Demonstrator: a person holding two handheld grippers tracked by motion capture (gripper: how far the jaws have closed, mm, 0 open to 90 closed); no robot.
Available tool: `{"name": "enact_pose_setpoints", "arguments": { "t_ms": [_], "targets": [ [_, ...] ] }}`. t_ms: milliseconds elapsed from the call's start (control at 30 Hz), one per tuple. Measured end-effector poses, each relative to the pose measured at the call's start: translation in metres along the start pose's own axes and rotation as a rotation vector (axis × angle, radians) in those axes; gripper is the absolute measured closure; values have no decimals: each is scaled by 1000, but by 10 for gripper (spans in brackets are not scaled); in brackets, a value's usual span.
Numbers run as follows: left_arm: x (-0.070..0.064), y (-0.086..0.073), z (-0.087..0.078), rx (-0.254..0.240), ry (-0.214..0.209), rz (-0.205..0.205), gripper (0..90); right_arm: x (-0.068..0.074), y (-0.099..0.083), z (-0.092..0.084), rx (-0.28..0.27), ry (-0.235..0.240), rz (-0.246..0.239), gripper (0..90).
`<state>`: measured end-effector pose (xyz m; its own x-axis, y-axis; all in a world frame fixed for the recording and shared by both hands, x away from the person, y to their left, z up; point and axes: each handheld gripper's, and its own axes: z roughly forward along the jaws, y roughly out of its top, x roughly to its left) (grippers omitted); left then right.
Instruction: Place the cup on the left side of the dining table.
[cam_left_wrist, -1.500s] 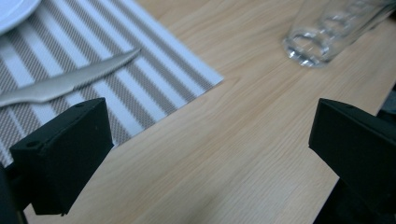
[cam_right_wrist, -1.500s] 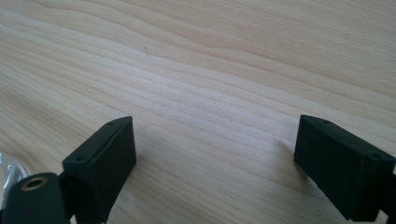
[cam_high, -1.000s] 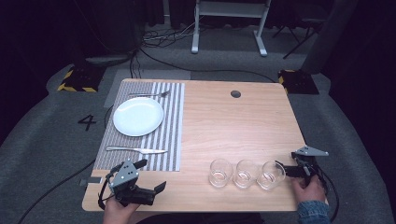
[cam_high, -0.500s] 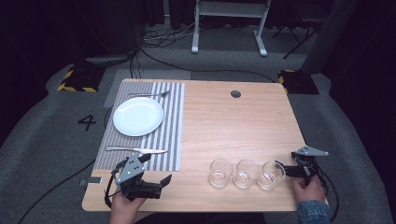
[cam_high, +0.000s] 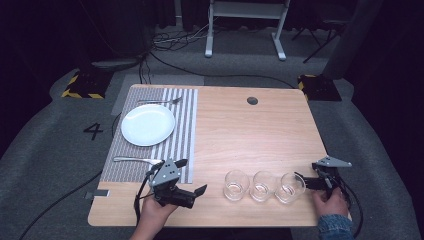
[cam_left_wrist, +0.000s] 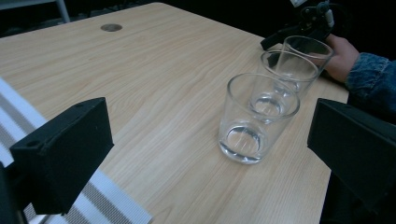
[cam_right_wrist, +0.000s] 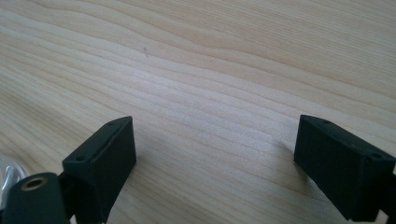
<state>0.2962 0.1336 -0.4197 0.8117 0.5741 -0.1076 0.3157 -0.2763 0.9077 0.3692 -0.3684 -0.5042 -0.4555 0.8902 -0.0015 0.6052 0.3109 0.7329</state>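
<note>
Dark floor and cables surround a pale wooden worktop (cam_high: 250, 130) with a striped placemat (cam_high: 182, 125), a white plate (cam_high: 148, 124), a fork and a knife at its left. Three empty clear glasses (cam_high: 264, 186) stand upright in a row near the front edge. The left gripper (cam_high: 192, 176), jaws spread and empty, points toward the nearest glass (cam_left_wrist: 258, 116). The right gripper (cam_high: 305, 181), also spread and empty, sits just beside the farthest glass. Such tumblers are likely rigid, slippery and breakable; gripping across the wall near mid-height seems safest.

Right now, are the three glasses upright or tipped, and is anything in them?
Upright and empty: the three glasses stand mouth-up in a row, bare bases visible through clear walls.
</note>
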Motion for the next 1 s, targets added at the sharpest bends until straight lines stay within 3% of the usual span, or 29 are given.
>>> {"name": "enact_pose_setpoints", "arguments": {
  "t_ms": [233,600,700,733,800,1000],
  "targets": [
    [-5,6,18,32,10,38,0,0,0,0,0,0,0,131],
    [-12,17,54,46,-72,36,0,-1,1,0,2,4,0,129],
    [-13,18,61,58,-62,28,0,-1,1,0,2,4,1,129],
    [-14,18,69,56,-83,2,0,-1,1,0,2,4,0,129],
    [-15,19,73,59,-97,-6,0,-1,1,0,2,4,0,129],
    [-23,20,93,73,-149,2,0,-1,1,0,2,4,0,129]
  ]
}}
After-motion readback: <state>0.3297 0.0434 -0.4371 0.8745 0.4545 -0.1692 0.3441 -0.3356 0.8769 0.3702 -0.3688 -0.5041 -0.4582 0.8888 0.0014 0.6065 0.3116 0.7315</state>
